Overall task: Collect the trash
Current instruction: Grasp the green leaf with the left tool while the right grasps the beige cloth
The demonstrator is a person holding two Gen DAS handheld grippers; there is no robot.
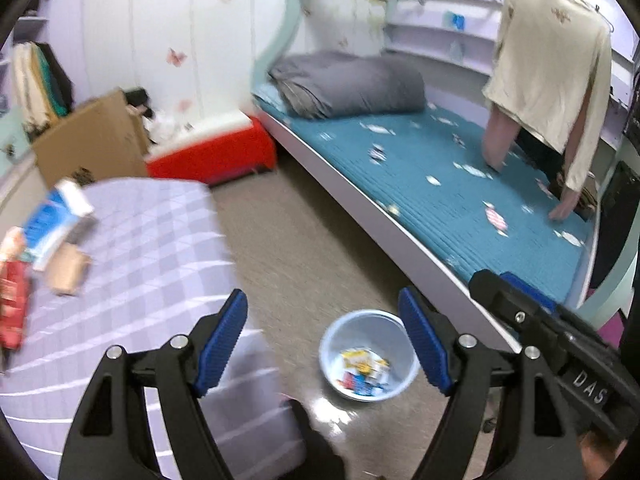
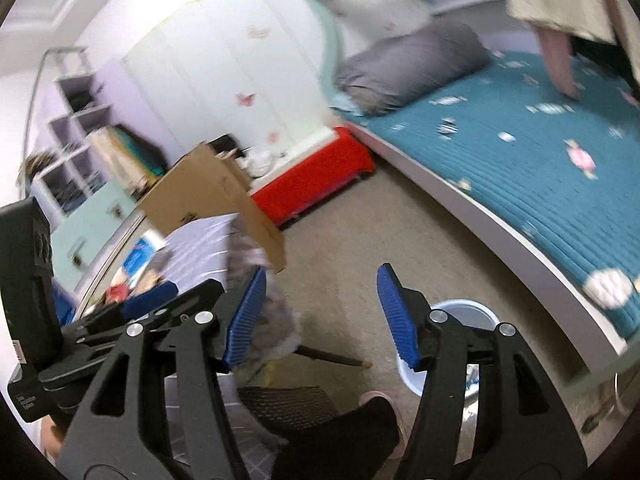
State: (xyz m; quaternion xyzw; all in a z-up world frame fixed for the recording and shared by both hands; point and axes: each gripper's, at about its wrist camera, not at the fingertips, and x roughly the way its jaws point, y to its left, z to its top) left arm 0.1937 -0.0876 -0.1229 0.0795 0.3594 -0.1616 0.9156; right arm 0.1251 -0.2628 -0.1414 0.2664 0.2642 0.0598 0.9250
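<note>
A small pale blue bin stands on the floor with several bright wrappers inside. My left gripper hovers above it, open and empty. On the purple checked table to the left lie a blue-white carton, a brown paper cup and a red packet. My right gripper is open too, with nothing between its blue pads. Its right finger hides part of the bin. The right gripper's black body shows at the left view's right edge.
A bed with a teal cover and a grey folded duvet fills the right side. A red box and a cardboard box stand by the far wall. Clothes hang over the bed. The person's dark leg is below.
</note>
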